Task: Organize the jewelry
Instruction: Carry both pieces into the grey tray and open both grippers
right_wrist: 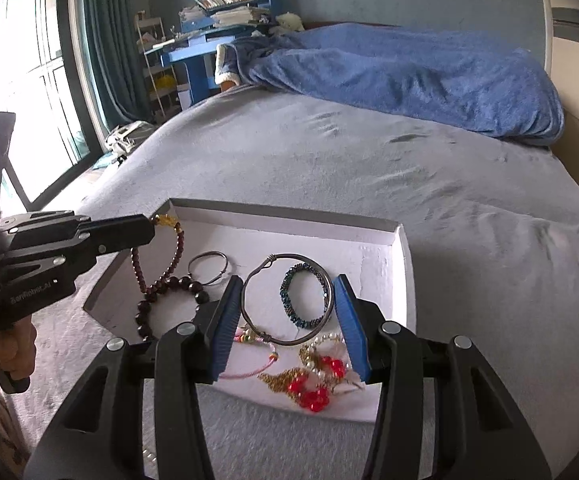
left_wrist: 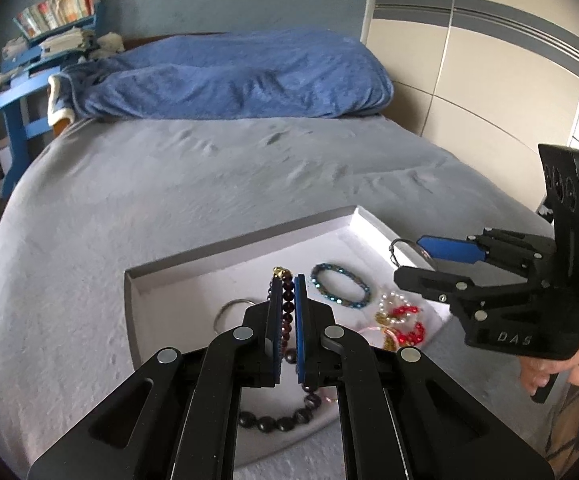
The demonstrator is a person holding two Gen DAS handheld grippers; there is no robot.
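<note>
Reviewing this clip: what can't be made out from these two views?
- Left wrist view: the middle of the dark red bead bracelet is hidden between the left gripper pads.
- Right wrist view: whether the right gripper touches the metal bangle is unclear.
- Red and gold pieces: tangled, count indistinguishable.

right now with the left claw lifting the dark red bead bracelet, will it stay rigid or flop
Likely floppy: the dark red bead bracelet hangs from the left claw in a limp, drooping loop, so it looks strung rather than stiff. Its lower end trails near the black bead bracelet in the white tray, so it may swing or snag. Round beads could slip.
</note>
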